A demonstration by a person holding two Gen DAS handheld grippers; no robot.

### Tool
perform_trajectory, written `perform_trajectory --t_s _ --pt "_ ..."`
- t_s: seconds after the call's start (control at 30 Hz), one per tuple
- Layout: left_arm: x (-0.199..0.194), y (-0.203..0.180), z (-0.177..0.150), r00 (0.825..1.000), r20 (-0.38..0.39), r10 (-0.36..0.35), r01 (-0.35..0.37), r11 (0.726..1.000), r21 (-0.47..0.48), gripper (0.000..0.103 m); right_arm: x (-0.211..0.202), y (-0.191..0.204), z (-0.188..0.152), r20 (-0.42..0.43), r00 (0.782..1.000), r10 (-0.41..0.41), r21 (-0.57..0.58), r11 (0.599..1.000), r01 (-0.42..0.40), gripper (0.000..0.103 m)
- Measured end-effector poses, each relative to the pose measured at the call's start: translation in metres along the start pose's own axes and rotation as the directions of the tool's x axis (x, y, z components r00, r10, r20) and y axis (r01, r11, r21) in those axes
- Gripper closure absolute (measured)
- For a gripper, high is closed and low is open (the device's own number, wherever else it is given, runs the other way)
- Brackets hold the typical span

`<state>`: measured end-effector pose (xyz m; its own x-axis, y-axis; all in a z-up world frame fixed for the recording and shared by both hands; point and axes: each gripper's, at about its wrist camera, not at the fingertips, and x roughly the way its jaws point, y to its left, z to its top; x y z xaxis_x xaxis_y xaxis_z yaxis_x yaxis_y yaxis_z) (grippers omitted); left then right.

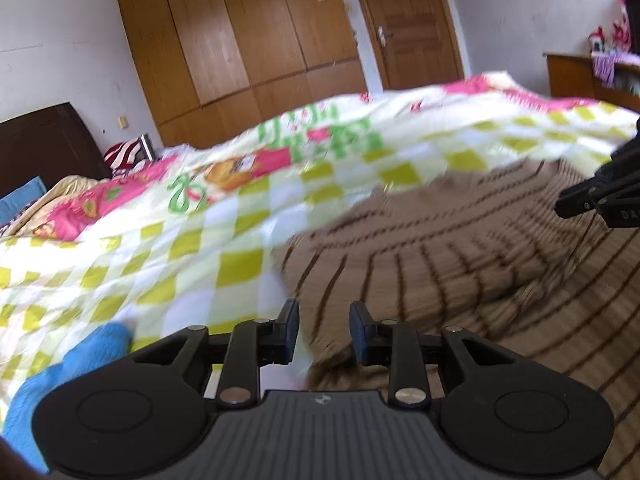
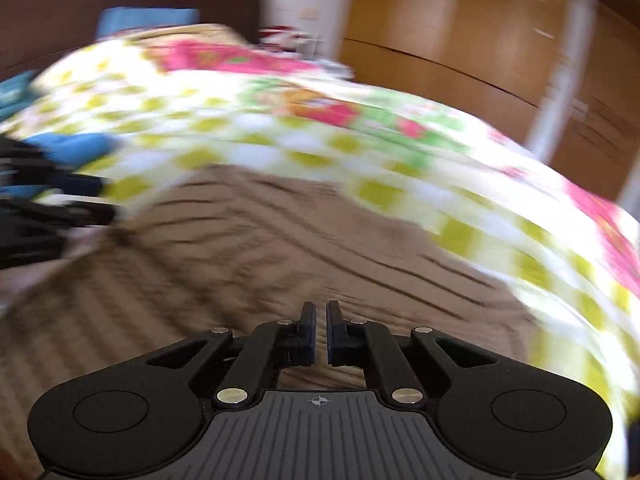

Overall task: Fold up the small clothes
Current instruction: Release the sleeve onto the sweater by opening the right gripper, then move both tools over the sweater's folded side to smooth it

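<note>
While both my claws sit low at the near edge of the brown striped garment [image 1: 460, 248], I read this as the start of a fold. My left claw [image 1: 324, 330] has its pads part-closed with a visible gap, the garment's near left corner lying between them; whether they pinch it I cannot tell. My right claw [image 2: 320, 332] is all but shut, only a sliver between the pads, with brown cloth beneath them. I cannot tell if any is caught there. The garment lies spread flat on the checked quilt [image 1: 160, 240], ready for folding. Far beyond stands the wooden wardrobe [image 1: 240, 40].
</note>
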<state>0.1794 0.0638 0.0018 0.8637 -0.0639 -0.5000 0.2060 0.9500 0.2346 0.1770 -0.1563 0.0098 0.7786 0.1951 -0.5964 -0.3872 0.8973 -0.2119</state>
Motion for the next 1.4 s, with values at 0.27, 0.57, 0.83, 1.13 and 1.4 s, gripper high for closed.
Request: perform_trajectory --t_s 0.27,0.57,0.83,1.13,1.4 --pt "0.032 -0.017 0.001 0.993 -0.019 -0.12 0.119 0.991 -0.068 0.059 0.021 -0.037 -0.019 -0.039 0.999 -0.029 0.12 0.992 0.034 0.093" --pt "0.029 -0.012 -0.021 0.979 -0.146 -0.139 0.151 0.986 0.075 0.055 0.03 -0.048 -0.033 -0.112 0.992 -0.065 0.007 0.998 0.066 0.096" --pt "0.02 -0.005 0.006 0.98 -0.032 -0.195 0.194 0.98 -0.034 0.055 0.004 -0.009 -0.005 -0.009 0.993 0.121 -0.018 0.992 -0.121 0.088" --pt "0.033 -0.022 -0.018 0.962 -0.186 -0.199 0.222 0.969 0.107 0.054 0.04 0.025 -0.003 -0.137 0.942 0.306 -0.101 0.942 -0.32 0.089" --pt "-0.044 -0.012 -0.032 0.954 -0.245 -0.173 0.193 0.979 0.061 0.054 -0.023 -0.005 -0.022 -0.147 0.955 0.259 -0.031 0.963 -0.266 0.088"
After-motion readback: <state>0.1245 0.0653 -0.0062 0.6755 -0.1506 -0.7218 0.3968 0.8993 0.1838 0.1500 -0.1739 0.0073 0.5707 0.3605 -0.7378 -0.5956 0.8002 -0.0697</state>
